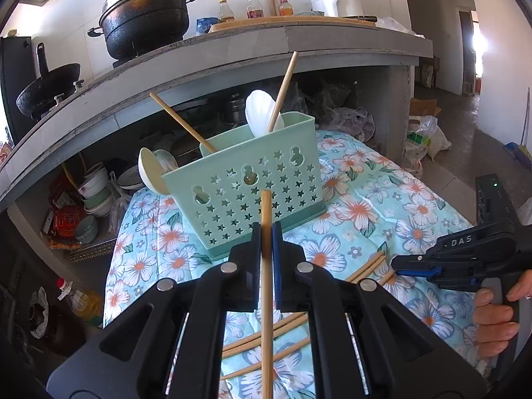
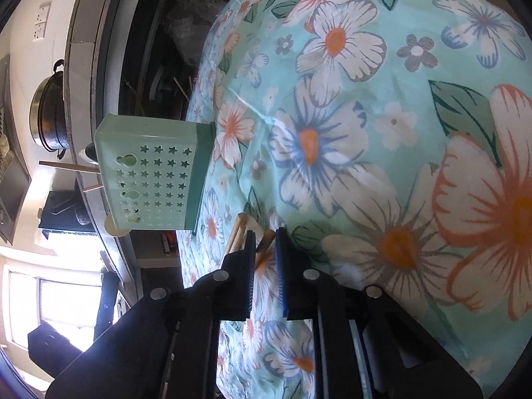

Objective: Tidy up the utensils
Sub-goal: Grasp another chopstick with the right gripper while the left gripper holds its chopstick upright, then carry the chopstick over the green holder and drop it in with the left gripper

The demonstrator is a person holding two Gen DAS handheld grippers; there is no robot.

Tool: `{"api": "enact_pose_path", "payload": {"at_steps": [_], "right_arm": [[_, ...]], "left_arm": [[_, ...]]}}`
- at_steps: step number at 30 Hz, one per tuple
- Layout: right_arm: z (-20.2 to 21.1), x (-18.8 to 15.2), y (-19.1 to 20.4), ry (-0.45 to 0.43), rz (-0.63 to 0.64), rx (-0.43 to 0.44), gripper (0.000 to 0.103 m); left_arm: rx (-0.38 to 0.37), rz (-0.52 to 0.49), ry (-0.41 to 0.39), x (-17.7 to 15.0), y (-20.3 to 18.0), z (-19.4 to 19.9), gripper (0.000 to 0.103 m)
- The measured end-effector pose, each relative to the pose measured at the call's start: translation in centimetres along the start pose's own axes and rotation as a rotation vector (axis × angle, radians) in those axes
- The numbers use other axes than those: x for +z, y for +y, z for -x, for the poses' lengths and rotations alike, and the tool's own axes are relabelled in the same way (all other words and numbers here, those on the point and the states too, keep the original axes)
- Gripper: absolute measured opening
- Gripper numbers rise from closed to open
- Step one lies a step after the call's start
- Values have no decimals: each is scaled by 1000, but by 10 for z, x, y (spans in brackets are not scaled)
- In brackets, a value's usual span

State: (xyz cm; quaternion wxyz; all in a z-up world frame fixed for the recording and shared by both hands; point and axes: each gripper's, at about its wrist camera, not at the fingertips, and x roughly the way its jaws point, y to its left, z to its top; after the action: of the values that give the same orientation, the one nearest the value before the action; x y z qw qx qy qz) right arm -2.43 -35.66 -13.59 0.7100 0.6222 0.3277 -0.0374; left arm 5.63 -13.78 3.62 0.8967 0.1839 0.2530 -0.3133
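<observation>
One chopstick (image 1: 266, 266) is clamped upright between the left gripper's (image 1: 266, 232) jaws, which are closed tight on it. Its long axis runs straight up the left view, the top end poking above the jaws in front of the caddy (image 1: 246, 186), the lower end dropping out of frame between the gripper's arms.

Over on the right, the right gripper (image 2: 266, 244) lies rolled on its side, jaws nearly together around the tip of a second chopstick (image 2: 264, 249). That one lies flat on the cloth (image 2: 365, 133), but whether the pads actually press on it I cannot tell; there looks to be a sliver of gap. More loose chopsticks (image 1: 266, 332) lie in a fan on the cloth under the left gripper, slanting up toward the right gripper, and a few tips (image 2: 237, 232) sit just beside the right jaws.

The mint caddy stands on the flowered cloth, star holes facing us. Two chopsticks (image 1: 282, 93) lean out of it, one tilted left, one right, with a white spoon (image 1: 262, 113) between them and a ladle (image 1: 153, 169) at its left end. A hand (image 1: 495, 319) grips the right handle. Behind, a black pot (image 1: 143, 16) sits on the grey surface (image 1: 232, 53).
</observation>
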Motion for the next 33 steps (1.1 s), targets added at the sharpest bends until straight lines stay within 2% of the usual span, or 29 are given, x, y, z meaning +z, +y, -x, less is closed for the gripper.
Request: {"api": "enact_pose_path", "payload": {"at_steps": [4, 7, 11, 16, 19, 22, 33], "right_arm": [[4, -1, -3, 31, -19, 31, 15], [1, -4, 0, 54, -29, 45, 23], [-10, -5, 6, 60, -27, 22, 23], [-18, -5, 11, 34, -16, -8, 18], [-18, -5, 12, 25, -9, -10, 13], [-14, -7, 11, 22, -12, 5, 12], [30, -5, 30, -99, 104, 4, 10]], "left_arm": [[8, -12, 5, -1, -3, -3, 5], [8, -14, 5, -1, -4, -3, 5], [12, -17, 3, -1, -5, -3, 5], [19, -23, 3, -1, -6, -5, 5], [25, -27, 3, -1, -6, -6, 5], [31, -29, 5, -2, -6, -6, 5], [40, -31, 5, -2, -5, -8, 5]]}}
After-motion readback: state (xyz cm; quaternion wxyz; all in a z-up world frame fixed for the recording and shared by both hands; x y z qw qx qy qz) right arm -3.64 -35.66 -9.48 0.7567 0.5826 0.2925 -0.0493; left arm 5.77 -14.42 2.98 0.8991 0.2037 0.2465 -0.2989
